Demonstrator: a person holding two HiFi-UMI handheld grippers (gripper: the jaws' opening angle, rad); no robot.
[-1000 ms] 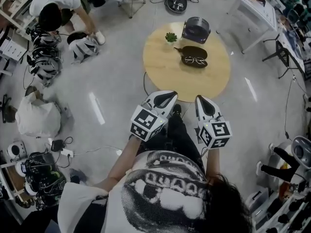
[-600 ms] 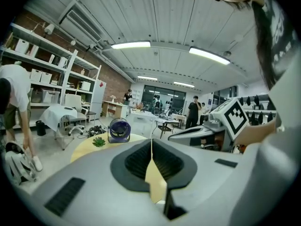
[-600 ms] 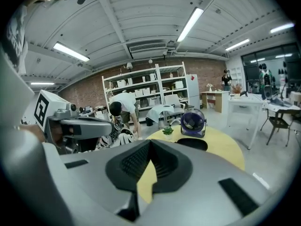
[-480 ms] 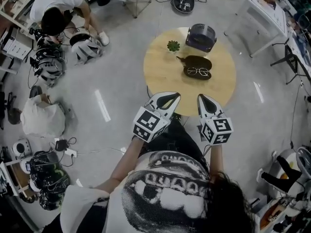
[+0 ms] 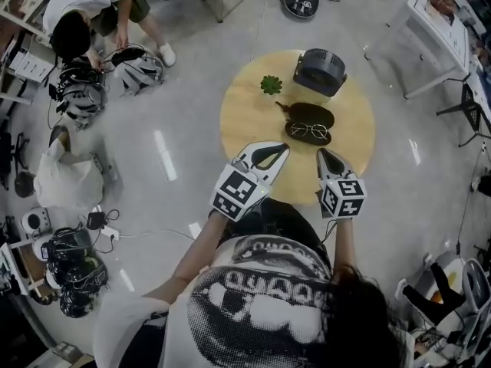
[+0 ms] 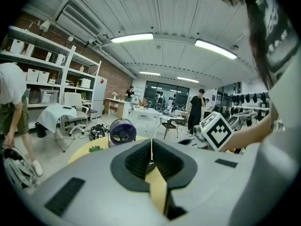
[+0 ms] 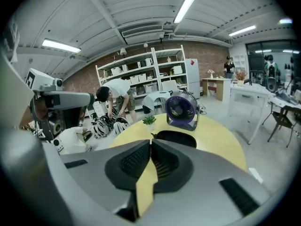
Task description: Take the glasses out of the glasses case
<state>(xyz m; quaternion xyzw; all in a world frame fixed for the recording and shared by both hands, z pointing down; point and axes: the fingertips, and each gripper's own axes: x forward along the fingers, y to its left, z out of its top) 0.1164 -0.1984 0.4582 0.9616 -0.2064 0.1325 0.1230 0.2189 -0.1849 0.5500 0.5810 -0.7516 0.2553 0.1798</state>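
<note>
An open dark glasses case lies on the round wooden table, with the glasses in its nearer half. The right gripper view shows the case just beyond the jaws. My left gripper hovers over the table's near edge, left of the case, jaws shut and empty. My right gripper points at the case from the near side. Its jaws still look closed and are just starting to open, with nothing between them.
A dark desk fan and a small potted plant stand at the table's far side. A person bends over helmets on the floor at the upper left. A white bag and a white desk flank the room.
Both grippers have moved forward to the table's near edge, the right one dipping lower. The table and case now sit closer in the head view.
</note>
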